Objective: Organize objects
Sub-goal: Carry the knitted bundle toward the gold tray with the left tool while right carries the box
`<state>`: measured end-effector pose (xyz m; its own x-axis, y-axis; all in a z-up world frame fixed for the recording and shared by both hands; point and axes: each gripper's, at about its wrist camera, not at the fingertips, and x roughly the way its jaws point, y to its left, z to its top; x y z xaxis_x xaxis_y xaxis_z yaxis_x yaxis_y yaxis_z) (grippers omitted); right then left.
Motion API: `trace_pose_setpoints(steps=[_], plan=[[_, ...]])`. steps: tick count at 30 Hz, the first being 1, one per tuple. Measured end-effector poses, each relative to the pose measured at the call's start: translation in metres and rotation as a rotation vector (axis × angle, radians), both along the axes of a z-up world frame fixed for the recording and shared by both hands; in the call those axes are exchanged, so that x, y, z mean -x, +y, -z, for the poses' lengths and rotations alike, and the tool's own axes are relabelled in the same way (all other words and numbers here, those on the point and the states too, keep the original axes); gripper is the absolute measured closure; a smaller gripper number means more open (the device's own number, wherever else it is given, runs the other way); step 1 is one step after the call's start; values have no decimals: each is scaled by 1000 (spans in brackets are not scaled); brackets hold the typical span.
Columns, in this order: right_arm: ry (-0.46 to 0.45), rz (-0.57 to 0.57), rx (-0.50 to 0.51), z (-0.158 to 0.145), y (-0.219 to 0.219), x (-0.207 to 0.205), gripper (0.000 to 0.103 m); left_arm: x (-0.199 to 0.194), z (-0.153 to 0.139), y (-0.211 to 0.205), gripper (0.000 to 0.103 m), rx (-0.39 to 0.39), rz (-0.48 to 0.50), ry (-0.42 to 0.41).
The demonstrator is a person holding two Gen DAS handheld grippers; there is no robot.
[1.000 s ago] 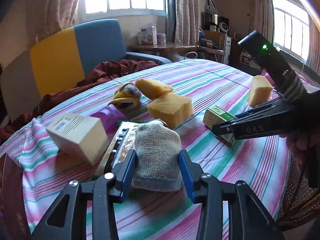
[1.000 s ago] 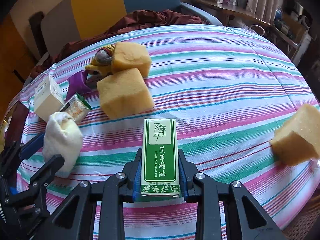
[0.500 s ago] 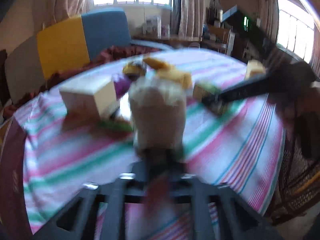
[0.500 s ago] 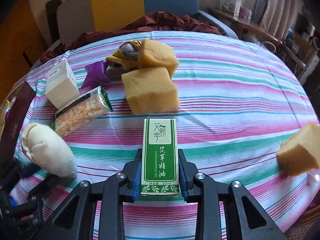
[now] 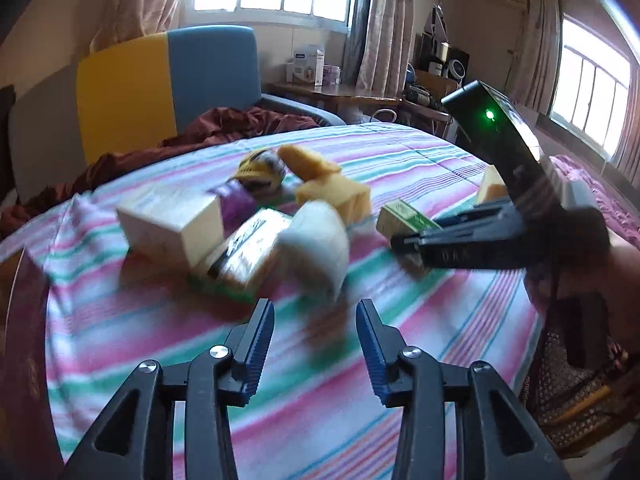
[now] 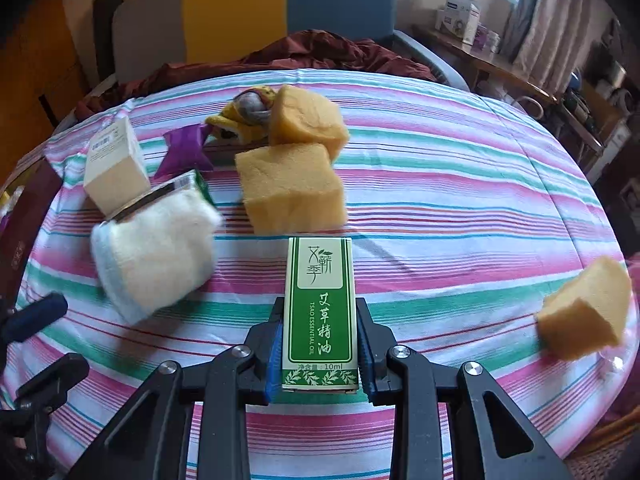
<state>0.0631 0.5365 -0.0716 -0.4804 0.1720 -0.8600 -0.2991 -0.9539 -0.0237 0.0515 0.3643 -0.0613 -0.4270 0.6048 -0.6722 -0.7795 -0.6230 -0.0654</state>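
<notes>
Woven striped cloth over the surface (image 6: 460, 184), porous matt foam of the yellow sponge blocks (image 6: 292, 188), fuzzy knitted white sock (image 6: 156, 252), smooth printed card of the green box (image 6: 320, 308), matt black plastic gripper arms with ribbed blue fingers (image 5: 256, 344), shiny metal rivets.

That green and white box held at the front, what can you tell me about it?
The green box is a slim cardboard carton, green with a pale top panel, Chinese characters, a leaf border, and the words "Tsao Essential Oil" and "10ml". It looks closed and undamaged. It lies lengthwise, printed face up, clamped at its sides by the right hand-held gripper above the striped tablecloth.
</notes>
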Motion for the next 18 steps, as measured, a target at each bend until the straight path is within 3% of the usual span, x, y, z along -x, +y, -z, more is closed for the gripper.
trace_pose_setpoints(steps=[4,6,10,11,12,16,18], plan=[[3,41,31,-1,12,-3,72,9,1,38,59,108,20,78],[7,50,45,-2,16,-4,72,14,2,50,52,144,12,130],[13,46,54,-3,16,-3,72,23,10,67,48,202,25,183],[13,45,55,-3,15,-3,72,24,13,70,43,217,30,200],[15,42,61,-3,16,-2,72,26,17,73,38,234,39,209],[19,41,67,-4,15,-4,72,37,29,77,37,276,28,172],[21,39,67,-5,16,-4,72,40,28,73,45,246,23,158]])
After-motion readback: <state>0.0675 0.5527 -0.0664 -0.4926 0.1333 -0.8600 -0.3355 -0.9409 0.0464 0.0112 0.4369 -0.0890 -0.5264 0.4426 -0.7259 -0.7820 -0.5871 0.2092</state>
